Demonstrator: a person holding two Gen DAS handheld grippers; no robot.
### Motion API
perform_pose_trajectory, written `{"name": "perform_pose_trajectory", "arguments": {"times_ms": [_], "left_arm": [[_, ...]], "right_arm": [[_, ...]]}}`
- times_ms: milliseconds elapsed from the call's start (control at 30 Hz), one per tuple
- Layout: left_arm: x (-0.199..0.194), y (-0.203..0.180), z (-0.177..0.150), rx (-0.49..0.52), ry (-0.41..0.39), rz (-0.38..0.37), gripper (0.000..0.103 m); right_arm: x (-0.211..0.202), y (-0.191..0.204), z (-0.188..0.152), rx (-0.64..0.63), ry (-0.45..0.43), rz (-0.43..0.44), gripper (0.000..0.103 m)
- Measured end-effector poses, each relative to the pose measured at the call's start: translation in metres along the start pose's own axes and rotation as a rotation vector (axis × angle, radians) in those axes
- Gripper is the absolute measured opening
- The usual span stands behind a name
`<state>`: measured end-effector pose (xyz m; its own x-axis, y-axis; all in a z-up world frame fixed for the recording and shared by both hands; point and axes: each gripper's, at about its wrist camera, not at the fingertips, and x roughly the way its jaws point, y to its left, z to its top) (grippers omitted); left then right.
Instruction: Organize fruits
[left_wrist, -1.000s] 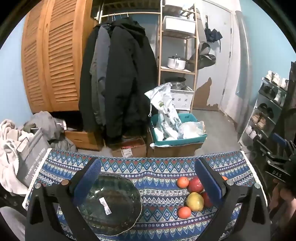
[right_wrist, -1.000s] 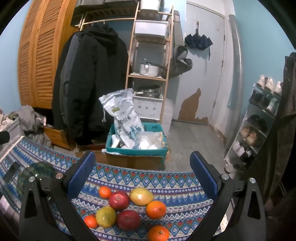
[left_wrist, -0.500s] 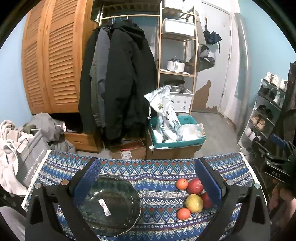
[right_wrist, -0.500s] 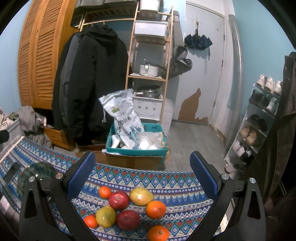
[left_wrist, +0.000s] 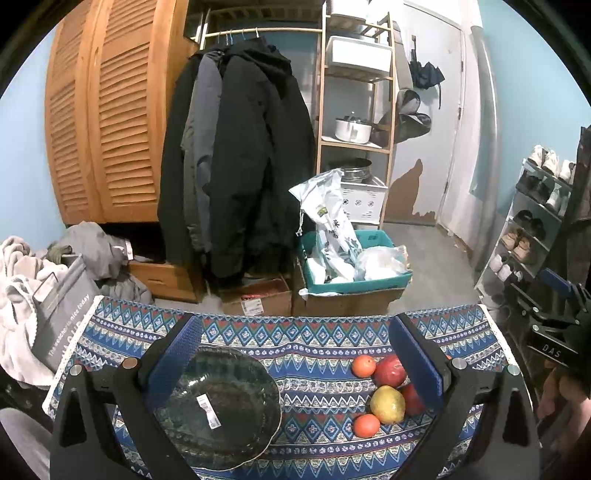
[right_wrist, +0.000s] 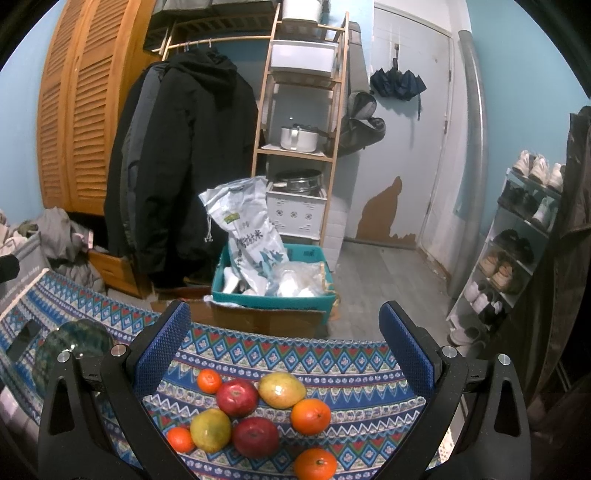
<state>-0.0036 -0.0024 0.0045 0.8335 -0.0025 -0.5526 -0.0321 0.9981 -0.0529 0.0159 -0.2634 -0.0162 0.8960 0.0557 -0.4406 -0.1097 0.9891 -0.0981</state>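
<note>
A: Both claws gape empty: left gripper (left_wrist: 293, 363) over the bowl (left_wrist: 218, 406), right gripper (right_wrist: 282, 349) above the fruit (right_wrist: 255, 413).

B: Straddle the near apple (right_wrist: 255, 437) squarely (neighbours touch it), then close gently.

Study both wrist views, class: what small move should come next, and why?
Probably lower the right gripper onto the nearer red apple. Its jaws are open and empty above the fruit pile, the green glass plate holds no fruit, and the left gripper hangs open over that plate.
</note>
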Motion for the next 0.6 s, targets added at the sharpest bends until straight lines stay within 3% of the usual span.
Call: {"name": "perform_pose_trajectory", "arguments": {"times_ms": [600], "left_arm": [[0.0004, -0.0008, -0.0025, -0.005, 0.005, 0.002, 0.102]], "right_arm": [[0.0001, 0.0003, -0.0005, -0.001, 0.002, -0.001, 0.100]]}}
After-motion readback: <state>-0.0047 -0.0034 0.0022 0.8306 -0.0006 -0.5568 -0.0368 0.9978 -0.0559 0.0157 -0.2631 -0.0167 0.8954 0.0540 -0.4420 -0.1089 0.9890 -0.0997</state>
